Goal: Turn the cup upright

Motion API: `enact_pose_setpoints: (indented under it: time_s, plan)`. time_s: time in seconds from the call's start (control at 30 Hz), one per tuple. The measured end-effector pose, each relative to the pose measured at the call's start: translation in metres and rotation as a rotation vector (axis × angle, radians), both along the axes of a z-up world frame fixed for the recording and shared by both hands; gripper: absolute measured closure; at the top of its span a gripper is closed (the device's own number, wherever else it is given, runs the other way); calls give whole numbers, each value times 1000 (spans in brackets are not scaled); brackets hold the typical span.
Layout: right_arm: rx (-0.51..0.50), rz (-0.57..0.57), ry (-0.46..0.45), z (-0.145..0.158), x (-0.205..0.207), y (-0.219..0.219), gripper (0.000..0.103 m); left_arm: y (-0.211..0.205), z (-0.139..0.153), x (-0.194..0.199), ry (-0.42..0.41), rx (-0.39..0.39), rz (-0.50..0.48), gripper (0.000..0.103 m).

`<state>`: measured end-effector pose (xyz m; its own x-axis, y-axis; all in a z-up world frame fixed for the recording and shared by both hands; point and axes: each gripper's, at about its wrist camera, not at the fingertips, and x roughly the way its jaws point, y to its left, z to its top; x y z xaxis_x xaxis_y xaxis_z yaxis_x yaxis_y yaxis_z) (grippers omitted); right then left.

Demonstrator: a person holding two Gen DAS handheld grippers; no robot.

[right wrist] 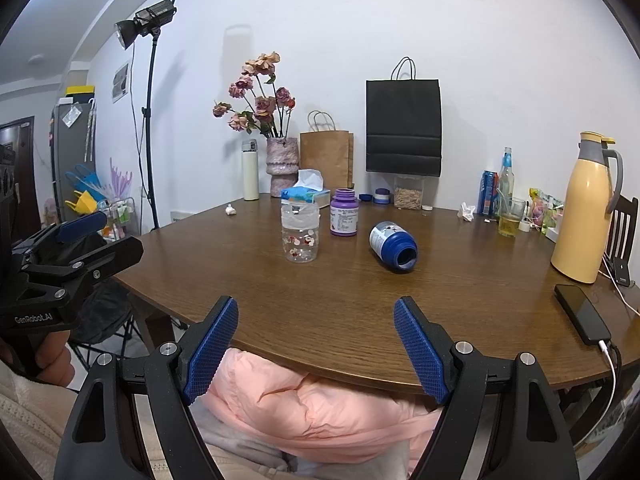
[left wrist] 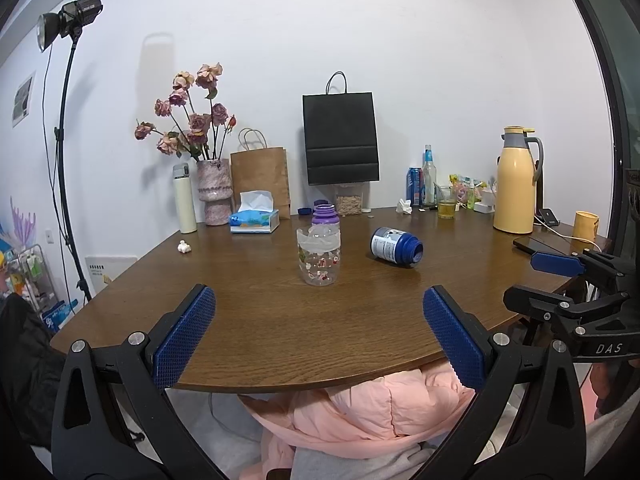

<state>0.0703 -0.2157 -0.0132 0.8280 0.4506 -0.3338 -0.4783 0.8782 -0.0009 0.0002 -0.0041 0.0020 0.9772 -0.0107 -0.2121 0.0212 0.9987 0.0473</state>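
Out near the middle of the wooden table (left wrist: 280, 320) lies the blue cup (left wrist: 396, 247), tipped on its side. It is a dark blue, squat container with a pale printed label wrapped round its body, and its open mouth faces toward the near right, showing a dark hollow inside. From the right wrist view the same cup (right wrist: 394, 245) rests flat on the wood, mouth angled toward the camera, touching nothing else.

Just to its left stands a clear plastic jar (left wrist: 319, 256), upright, printed with small red and white figures and banded with whitish tape near the top. Behind that jar is a purple bottle (right wrist: 343, 212), also upright, with no lid on it. Farther back sit a tissue box (left wrist: 255, 220), a pink vase (left wrist: 215, 190) of dried roses, a cream flask (left wrist: 184, 198), a brown paper bag (left wrist: 262, 176) and a black paper bag (left wrist: 340, 138) against the wall. On the right side stand a yellow thermos jug (right wrist: 586, 208), a glass of yellowish liquid (right wrist: 510, 218) and a black phone (right wrist: 582, 314) with a white cable plugged in.

Both tools are held at the near edge of the table, well apart from the cup. The left gripper (left wrist: 318, 336) has its blue textured pads spread wide with nothing between them, and the right gripper (right wrist: 316, 348) is likewise spread and holds nothing. Pink padded fabric (right wrist: 312, 404) shows below the table edge.
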Motion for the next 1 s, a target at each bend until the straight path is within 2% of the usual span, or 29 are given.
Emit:
enact_pose_setpoints:
  time_s: [1.0]
  plan:
    - [2,-3,2,-2,0,1,18,-4,-4,0,6,2,-9,0]
